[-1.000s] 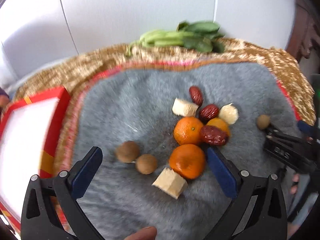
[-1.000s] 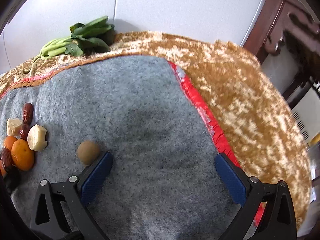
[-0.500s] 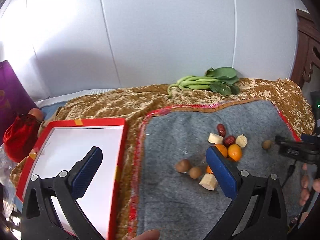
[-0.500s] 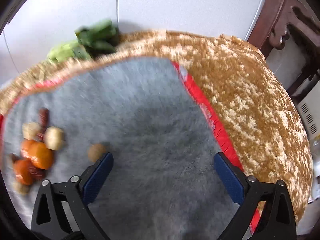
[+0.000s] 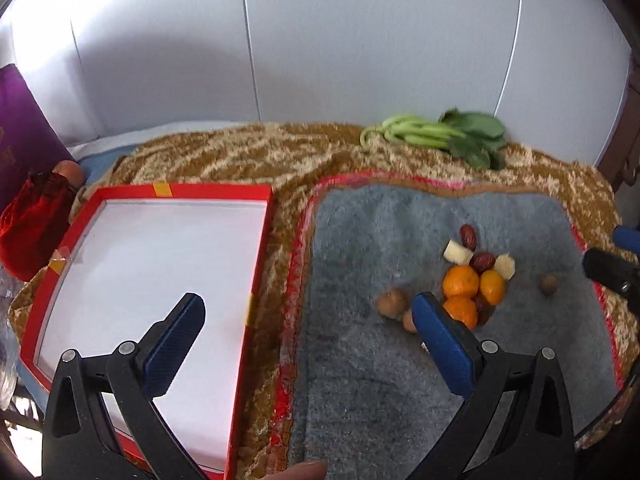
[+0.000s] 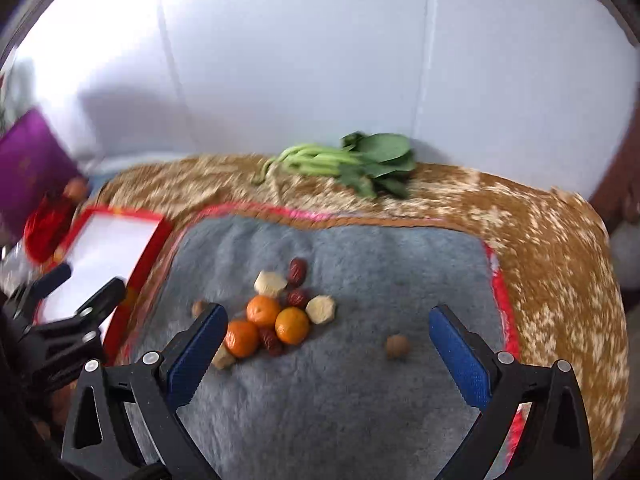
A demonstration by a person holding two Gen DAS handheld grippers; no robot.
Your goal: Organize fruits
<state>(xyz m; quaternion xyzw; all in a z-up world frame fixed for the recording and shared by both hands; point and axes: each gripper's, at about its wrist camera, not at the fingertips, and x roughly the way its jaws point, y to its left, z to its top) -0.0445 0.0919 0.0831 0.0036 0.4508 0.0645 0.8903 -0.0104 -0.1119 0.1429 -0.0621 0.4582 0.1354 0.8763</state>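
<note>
A pile of fruit lies on the grey mat (image 5: 380, 380): three oranges (image 5: 460, 281), red dates (image 5: 468, 236), pale cut chunks (image 5: 457, 252) and brown round fruits (image 5: 393, 302). One brown fruit (image 5: 548, 284) lies apart to the right. In the right wrist view the oranges (image 6: 263, 311) sit mid-mat and the lone brown fruit (image 6: 397, 346) lies between the fingers. My left gripper (image 5: 308, 312) is open and empty, raised over the seam between the mat and a red-rimmed white tray (image 5: 160, 256). My right gripper (image 6: 326, 322) is open and empty above the mat (image 6: 340, 400).
Green leafy vegetables (image 5: 444, 136) lie at the back on the gold-brown cloth (image 5: 240, 156). A red pouch (image 5: 32, 216) and a purple box (image 5: 20, 140) stand at the far left. A white wall rises behind. The cloth's edge drops off at the right (image 6: 580, 300).
Both grippers have pulled back and up from the mat. The left view swung left, bringing the tray into view. The right view swung left, so the fruit pile is now centred.
</note>
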